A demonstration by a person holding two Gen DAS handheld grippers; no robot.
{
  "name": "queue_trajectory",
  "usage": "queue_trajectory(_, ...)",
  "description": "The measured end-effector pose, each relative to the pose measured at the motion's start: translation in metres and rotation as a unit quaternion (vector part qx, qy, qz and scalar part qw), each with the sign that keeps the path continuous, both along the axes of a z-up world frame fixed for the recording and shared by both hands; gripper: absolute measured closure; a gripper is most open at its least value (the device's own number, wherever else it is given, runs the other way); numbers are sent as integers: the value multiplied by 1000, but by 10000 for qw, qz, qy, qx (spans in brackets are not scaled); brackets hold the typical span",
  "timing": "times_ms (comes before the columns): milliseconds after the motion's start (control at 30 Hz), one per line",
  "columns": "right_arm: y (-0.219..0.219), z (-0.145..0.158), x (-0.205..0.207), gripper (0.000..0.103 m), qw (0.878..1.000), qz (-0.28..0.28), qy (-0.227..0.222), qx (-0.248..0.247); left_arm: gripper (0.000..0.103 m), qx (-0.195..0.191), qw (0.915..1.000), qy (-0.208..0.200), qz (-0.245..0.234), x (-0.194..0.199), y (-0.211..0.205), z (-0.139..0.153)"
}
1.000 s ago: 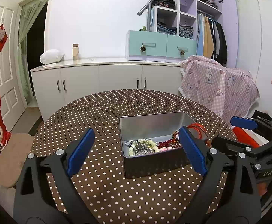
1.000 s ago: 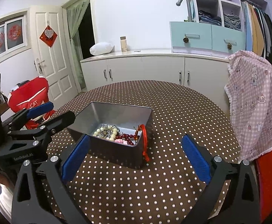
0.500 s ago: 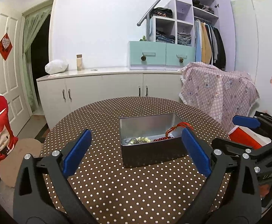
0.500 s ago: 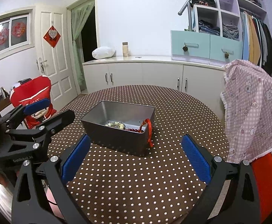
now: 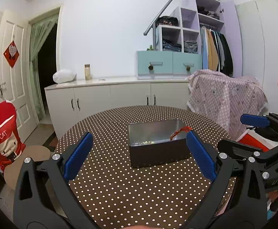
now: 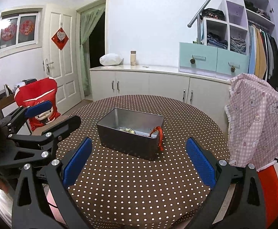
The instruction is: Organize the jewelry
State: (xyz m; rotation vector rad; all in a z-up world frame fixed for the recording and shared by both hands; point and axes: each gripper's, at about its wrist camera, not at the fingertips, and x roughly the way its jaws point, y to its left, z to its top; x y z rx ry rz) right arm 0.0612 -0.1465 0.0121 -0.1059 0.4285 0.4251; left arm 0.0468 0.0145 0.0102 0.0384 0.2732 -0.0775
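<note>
Both grippers hover over the near edge of the dotted round table (image 5: 108, 183), jaws spread wide, nothing between them: left gripper (image 5: 139, 156), right gripper (image 6: 139, 158). Metal tin (image 6: 129, 133) sits mid-table, well apart from both. Beads (image 6: 126, 129) lie inside; red cord (image 6: 159, 137) hangs over its rim.

— How is the light?
— Even and cool, indoor, coming from above; the white walls are bright, the doorway (image 5: 46, 68) is black.
— Any glare or shadows?
— A soft sheen inside the metal tin (image 6: 131, 131); only faint shadows on the dotted tablecloth (image 6: 139, 181).
— Sharpness?
— Crisp at the centre; both fisheye views bend straight lines toward dark, vignetted corners.
</note>
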Motion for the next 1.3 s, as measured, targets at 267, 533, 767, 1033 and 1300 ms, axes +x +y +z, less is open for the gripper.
queue_trajectory(267,-4,0,-2,8,10000,-23,-28,31,6,38,10000,2,-8,-4,-3,-1)
queue_trajectory(533,-6,1,-5,8,10000,-42,-21,41,6,33,10000,-1,-17,-5,-4,-2)
queue_trajectory(767,-6,1,-7,8,10000,-39,-29,43,6,39,10000,-45,-5,-11,-9,-1)
queue_trajectory(1033,-7,0,-8,8,10000,-28,-25,40,6,17,10000,-41,1,-12,-9,-1)
queue_trajectory(1300,-8,-1,-10,8,10000,-39,-24,28,6,33,10000,-72,14,-15,-11,1)
